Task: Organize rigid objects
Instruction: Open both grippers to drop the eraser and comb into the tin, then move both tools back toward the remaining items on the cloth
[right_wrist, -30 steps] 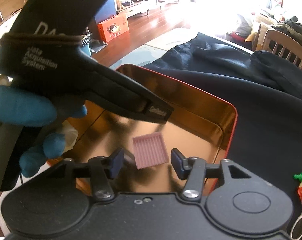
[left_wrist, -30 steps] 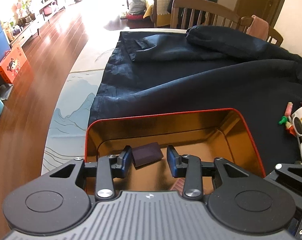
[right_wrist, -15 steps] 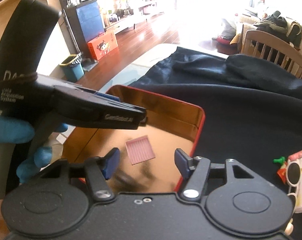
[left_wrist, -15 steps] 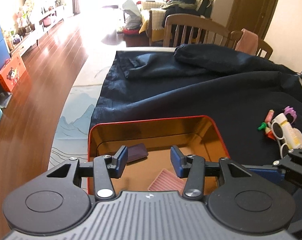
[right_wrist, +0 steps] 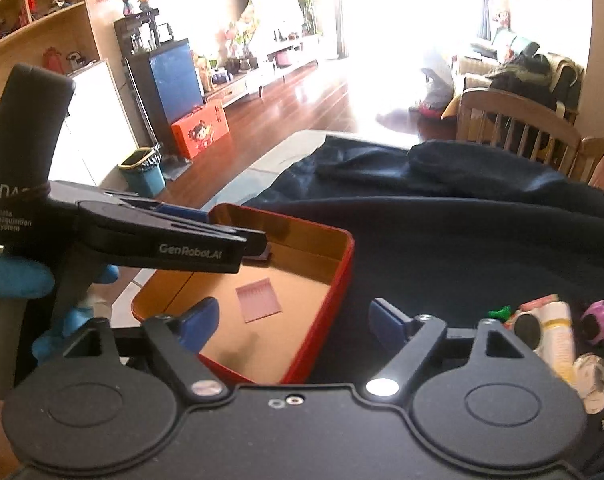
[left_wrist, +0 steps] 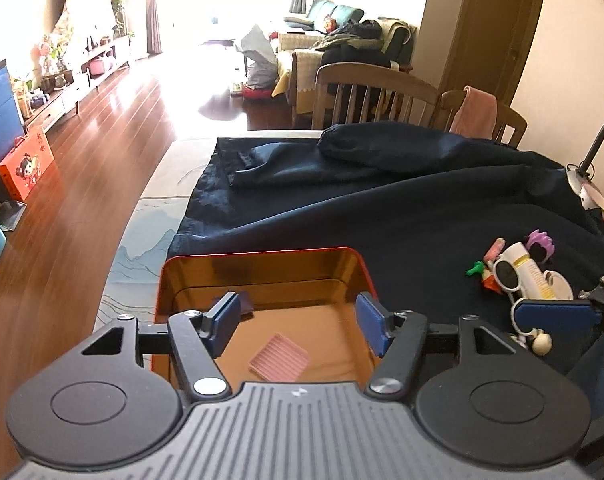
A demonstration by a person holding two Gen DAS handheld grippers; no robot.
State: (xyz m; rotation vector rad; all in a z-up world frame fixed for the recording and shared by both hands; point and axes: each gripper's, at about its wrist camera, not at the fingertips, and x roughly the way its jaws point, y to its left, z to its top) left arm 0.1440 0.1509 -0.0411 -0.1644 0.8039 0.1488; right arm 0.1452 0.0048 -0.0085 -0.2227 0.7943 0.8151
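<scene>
the right gripper [right_wrist: 291, 322] hangs over the right wall of the red tin [right_wrist: 344, 264], jaws wide apart and just opened further, with nothing between them. the remaining clutter lies to its right on the dark cloth [right_wrist: 442, 248], well clear of the tin: a white tube [right_wrist: 558, 332], white sunglasses [right_wrist: 528, 328], a purple toy [right_wrist: 600, 320], a green piece [right_wrist: 500, 313] and a small clear round thing [right_wrist: 592, 376], all bunched and touching. the tube's long axis runs roughly away from the camera, close to in line with the gripper's pointing, so the jaws would cross it with little turning. the right hand looks the nearer one to that pile.

the left gripper [left_wrist: 295, 322] hovers over the near end of the tin [left_wrist: 261, 254], jaws about half apart and also just opened further, empty. on the tin floor below lies a pink ribbed square [left_wrist: 279, 358]; a dark flat piece [left_wrist: 245, 302] sits toward the far left corner, partly hidden by the left finger [left_wrist: 221, 318].

in the way: the tin's right wall stands between the pile and the floor of the tin, and the sunglasses lie against the tube, so a grab at one could drag the other. the left gripper itself crowds the space over the tin.
</scene>
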